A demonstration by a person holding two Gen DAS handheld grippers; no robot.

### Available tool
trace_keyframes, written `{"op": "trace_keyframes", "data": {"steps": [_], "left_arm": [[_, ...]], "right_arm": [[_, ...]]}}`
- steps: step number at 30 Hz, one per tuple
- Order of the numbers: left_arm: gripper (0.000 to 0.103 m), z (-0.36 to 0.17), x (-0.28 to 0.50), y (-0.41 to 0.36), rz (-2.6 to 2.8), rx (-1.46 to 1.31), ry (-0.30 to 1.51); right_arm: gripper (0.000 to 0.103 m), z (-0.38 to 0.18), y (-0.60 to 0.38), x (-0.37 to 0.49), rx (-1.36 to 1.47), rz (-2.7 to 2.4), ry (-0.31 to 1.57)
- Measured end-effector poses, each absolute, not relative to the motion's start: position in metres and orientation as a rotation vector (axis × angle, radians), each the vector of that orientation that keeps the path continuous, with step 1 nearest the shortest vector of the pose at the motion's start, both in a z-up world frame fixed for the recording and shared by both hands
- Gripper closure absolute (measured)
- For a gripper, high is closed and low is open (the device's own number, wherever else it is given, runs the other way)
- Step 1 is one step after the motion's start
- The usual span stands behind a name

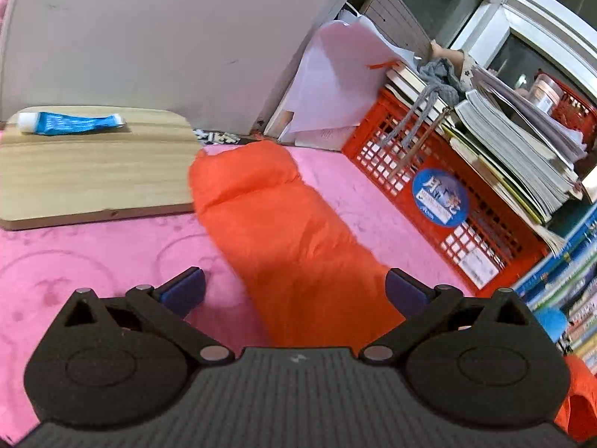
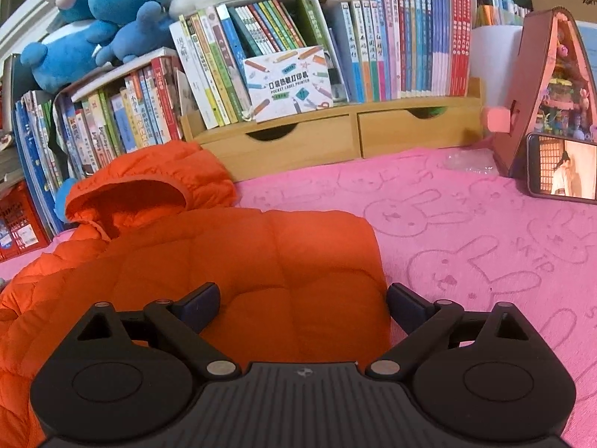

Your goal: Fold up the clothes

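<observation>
Left wrist view: the left gripper [image 1: 294, 287] hangs wide and empty over the jacket's [image 2: 231, 261] sleeve [image 1: 268, 216], stretched across the pink table. Right gripper [image 2: 302, 306], also wide, hovers over the body. Likely next: pinch the sleeve and fold it inward

A white card [image 2: 287, 84] with drawn pencils, leaning against the books on the wooden shelf [image 2: 335, 134], reads "口袋热敏打印机" and below it "POCKET LABEL PRINTER". The pink blanket [image 2: 485, 261] carries pressed-in rabbits and letters that look like "KIP". The round blue sticker [image 1: 440, 198] on the red crate [image 1: 485, 224] is too blurred to read, and so are the book spines
</observation>
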State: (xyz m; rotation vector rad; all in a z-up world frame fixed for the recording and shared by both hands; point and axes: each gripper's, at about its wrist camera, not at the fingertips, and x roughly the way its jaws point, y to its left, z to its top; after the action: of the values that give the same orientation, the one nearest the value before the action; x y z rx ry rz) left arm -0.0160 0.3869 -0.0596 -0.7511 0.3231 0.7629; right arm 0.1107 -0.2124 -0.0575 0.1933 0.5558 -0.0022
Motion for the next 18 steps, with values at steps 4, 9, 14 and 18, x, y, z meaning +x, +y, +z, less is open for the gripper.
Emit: {"op": "trace_keyframes", "data": {"steps": [4,9,14,18], "left_arm": [[0.083,-0.055,-0.001,0.387,0.735,-0.778,0.371],[0.094,-0.024,0.007,0.344,0.64,-0.61,0.326],[0.094,0.034,0.01,0.259,0.427,-0.355,0.2],[0.091,0.056,0.016,0.152,0.226,-0.069,0.148]], "right_arm": [[0.006,-0.059,-0.214,0.114,0.205,0.001,0.577],[0.006,-0.061,-0.216,0.115,0.221,0.006,0.588],[0.005,-0.061,-0.218,0.115,0.239,0.012,0.591],[0.005,-0.061,-0.222,0.115,0.264,0.018,0.591]]}}
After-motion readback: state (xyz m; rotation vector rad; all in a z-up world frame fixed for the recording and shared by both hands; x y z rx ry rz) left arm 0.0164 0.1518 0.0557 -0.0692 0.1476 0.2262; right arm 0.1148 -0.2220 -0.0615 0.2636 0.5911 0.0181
